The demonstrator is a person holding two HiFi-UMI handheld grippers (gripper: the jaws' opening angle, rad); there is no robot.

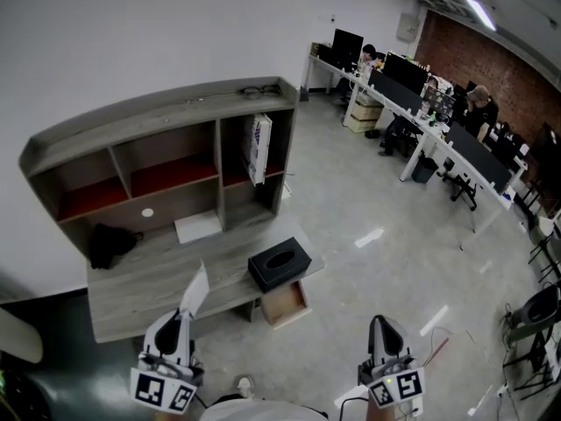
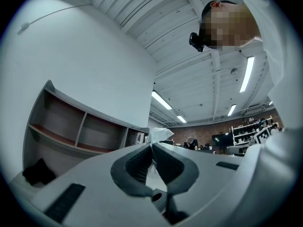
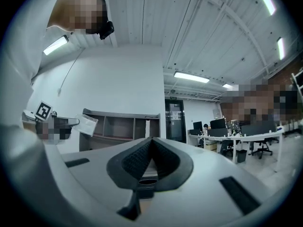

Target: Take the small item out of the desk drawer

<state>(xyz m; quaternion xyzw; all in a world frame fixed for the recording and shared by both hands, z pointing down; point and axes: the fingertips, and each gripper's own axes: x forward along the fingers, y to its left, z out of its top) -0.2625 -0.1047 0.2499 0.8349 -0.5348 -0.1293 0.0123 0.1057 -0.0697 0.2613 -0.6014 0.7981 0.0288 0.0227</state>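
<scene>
A black rectangular tissue box (image 1: 280, 264) sits at the right end of the grey wood-grain desk (image 1: 131, 301), above the open light wooden drawer (image 1: 286, 303); a black crumpled bundle (image 1: 110, 244) lies further left. The left gripper (image 1: 182, 316) pinches a small white plastic packet (image 1: 195, 289), clear of the drawer, over the desk's front edge. The right gripper (image 1: 384, 324) is closed, empty.

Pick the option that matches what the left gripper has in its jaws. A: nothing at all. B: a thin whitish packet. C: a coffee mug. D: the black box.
B: the left gripper has its jaws shut on a thin whitish packet that sticks up past their tips, while the black box sits apart on the desk.
</scene>
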